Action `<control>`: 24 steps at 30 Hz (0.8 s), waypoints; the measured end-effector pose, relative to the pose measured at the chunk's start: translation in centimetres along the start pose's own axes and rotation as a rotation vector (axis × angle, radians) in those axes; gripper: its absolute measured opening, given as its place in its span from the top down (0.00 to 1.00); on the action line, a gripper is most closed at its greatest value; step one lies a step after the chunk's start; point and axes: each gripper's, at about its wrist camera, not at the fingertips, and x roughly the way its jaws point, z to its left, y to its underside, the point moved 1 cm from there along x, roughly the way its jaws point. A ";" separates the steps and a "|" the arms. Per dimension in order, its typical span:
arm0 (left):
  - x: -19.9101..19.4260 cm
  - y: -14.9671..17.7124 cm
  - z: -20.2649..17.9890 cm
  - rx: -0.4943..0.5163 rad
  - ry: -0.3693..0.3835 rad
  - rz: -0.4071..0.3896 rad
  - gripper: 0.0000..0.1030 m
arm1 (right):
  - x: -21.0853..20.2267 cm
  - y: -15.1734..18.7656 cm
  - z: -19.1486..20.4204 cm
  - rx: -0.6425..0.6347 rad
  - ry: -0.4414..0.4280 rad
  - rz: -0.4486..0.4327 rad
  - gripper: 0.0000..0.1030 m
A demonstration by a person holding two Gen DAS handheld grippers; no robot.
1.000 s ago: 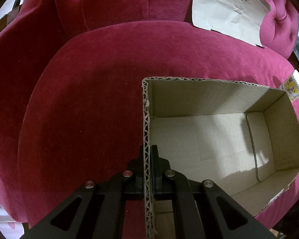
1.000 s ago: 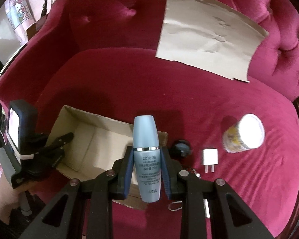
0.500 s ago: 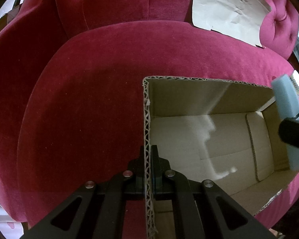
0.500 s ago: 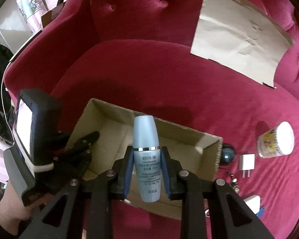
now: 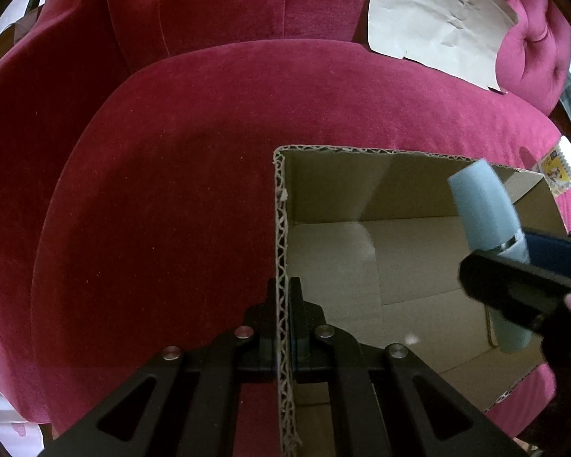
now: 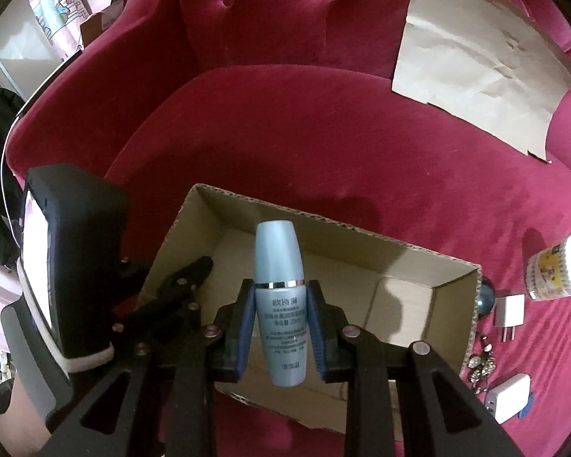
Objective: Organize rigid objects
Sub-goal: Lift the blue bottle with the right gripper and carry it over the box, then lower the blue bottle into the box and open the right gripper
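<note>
A light blue bottle (image 6: 281, 304) is clamped between the blue pads of the right gripper (image 6: 281, 327), its rounded cap pointing away from the camera and its printed label facing up. The bottle is held above the open cardboard box (image 6: 361, 236), over the box's near half; in the left wrist view the same bottle (image 5: 483, 228) is seen tilted over the right end of the box, clear of its floor.

The left gripper (image 5: 285, 323) is clenched on the left wall of the box (image 5: 281, 228), with the corrugated edge pinched between its jaws. In the right wrist view this gripper (image 6: 186, 278) is seen at the box's left end, with a hand (image 6: 23, 400) below it.

The box rests on the seat of a crimson velvet sofa (image 6: 323, 144). No objects can be seen lying inside the box.

A sheet of brown paper (image 6: 483, 64) lies against the tufted backrest. On the seat to the right of the box are a small white tub (image 6: 559, 266) on its side, a white plug (image 6: 510, 310), a second white charger (image 6: 508, 400), a key ring (image 6: 481, 365) and a dark round object (image 6: 486, 297) just beside the box's right wall.
</note>
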 end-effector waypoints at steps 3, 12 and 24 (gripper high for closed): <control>0.0 0.0 -0.1 0.006 -0.004 -0.001 0.97 | 0.4 -0.1 0.3 -0.001 -0.005 0.005 0.73; 0.1 0.0 -0.1 -0.007 0.005 -0.002 0.97 | 0.8 -0.2 0.5 0.008 -0.012 0.005 0.73; 0.2 -0.1 0.1 -0.006 0.008 -0.001 0.97 | 0.0 -0.3 0.3 -0.007 0.043 -0.029 0.49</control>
